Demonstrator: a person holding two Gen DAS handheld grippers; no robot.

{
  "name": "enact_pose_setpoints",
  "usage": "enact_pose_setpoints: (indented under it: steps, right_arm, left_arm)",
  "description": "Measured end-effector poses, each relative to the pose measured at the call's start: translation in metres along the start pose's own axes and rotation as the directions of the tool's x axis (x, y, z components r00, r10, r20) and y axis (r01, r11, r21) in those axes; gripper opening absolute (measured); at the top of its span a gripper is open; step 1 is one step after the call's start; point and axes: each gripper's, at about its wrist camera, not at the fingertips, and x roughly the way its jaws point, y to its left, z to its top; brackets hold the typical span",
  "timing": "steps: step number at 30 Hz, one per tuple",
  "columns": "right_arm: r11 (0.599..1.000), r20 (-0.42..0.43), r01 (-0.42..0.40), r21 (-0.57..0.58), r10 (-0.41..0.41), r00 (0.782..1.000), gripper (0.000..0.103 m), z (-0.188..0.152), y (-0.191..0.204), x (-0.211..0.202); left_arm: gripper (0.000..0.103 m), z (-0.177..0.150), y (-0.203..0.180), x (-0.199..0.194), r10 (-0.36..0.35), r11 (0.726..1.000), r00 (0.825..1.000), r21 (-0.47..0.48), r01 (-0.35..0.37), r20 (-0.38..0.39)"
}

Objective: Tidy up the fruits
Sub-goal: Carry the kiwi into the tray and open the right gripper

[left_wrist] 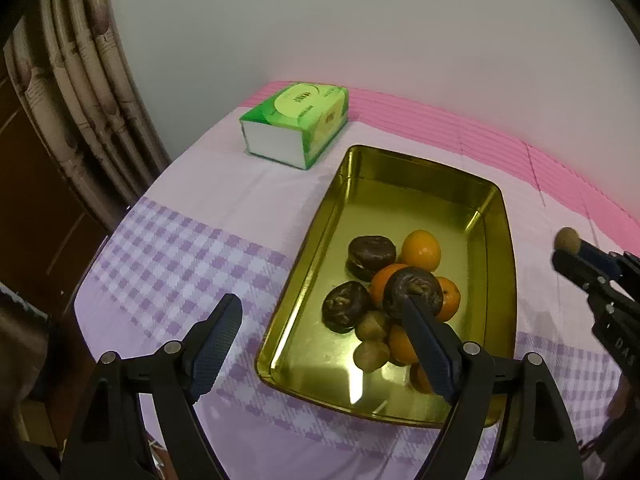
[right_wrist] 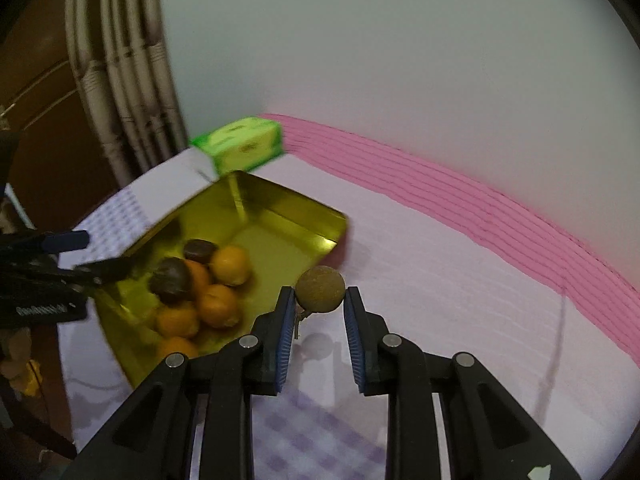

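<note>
Right gripper: nearest the lens in the right wrist view; its blue-padded fingers pinch a small round brown fruit at the tips, held above the pale cloth.
Brown fruit, other view: at 3 o'clock in the left wrist view, clear of the tray.
Left gripper: jaws spread wide, nothing between them; one finger over the checked cloth at 7 o'clock, the other over the fruit pile.
Gold tray: centre of the left view, far half bare.
Oranges: heaped in the tray's near half, touching one another.
Dark wrinkled fruits: three, among and atop the oranges.
Small greenish-brown fruits: two, at the pile's near edge.
Tissue box: green, at 11 o'clock, beyond the tray's far corner.
Tablecloth: lilac check, pink stripes at the far edge.
</note>
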Motion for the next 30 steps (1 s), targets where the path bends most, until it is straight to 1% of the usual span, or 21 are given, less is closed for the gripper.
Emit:
enact_pose_setpoints:
  steps: [2,8,18,30]
  right_arm:
    - [0.999,-0.002,-0.031,-0.015,0.031,1.0,0.023,0.005,0.013,0.003]
    - [0.994,-0.021,-0.072,-0.076,0.071,0.997,0.023,0.011,0.045,0.019]
    - [0.991,-0.077,-0.081,-0.107,0.073,0.994,0.023,0.006,0.062,0.046]
    - [0.99,-0.131,-0.096,-0.108,0.081,0.988,0.023,-0.002,0.068,0.067]
  left_arm:
    - [0.082,0.0,0.002,-0.001,0.012,1.0,1.0,-0.006,-0.012,0.003]
    - [0.082,-0.003,0.01,0.0,0.031,0.999,0.999,-0.025,-0.031,-0.014]
    - [0.082,-0.007,0.026,-0.006,0.037,0.996,0.999,-0.084,-0.038,-0.019]
    - [0.082,-0.015,0.041,-0.011,0.05,0.989,0.998,-0.141,-0.054,-0.031]
